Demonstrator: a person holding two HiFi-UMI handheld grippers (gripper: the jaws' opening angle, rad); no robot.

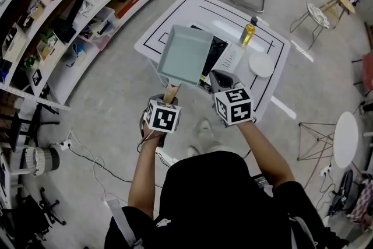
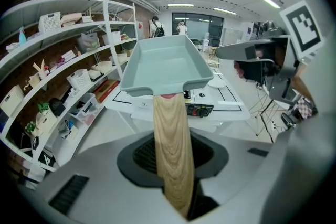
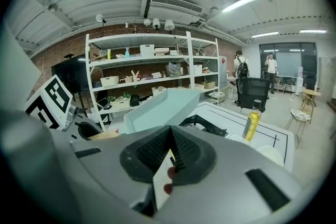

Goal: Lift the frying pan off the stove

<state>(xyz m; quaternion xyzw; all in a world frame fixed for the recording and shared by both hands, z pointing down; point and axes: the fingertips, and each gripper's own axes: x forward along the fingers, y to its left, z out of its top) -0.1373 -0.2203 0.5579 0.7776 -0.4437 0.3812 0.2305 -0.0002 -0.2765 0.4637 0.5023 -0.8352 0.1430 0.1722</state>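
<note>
Grey floor runs under long shelving (image 1: 64,14) packed with baskets and boxes on the left. A white table (image 1: 274,73) marked with black lines stands in front of the person.

On the table sits a black stove (image 1: 214,51). The square, pale blue-green frying pan (image 1: 185,54) hangs above the stove's left part and overhangs the table edge. In the right gripper view it is tilted and seems clear of the burner frame, though the head view alone would not settle that.

The pan's wooden handle (image 2: 171,149) runs back into the left gripper (image 2: 173,165), whose jaws are clamped on it part-way apart. The right gripper (image 3: 169,157) is just beside the left one, near the table's front edge. Its jaws are pressed together with nothing between them.

Behind the stove stands a bottle of yellow oil (image 1: 248,32). To the stove's right lies a small white round plate (image 1: 261,65).
</note>
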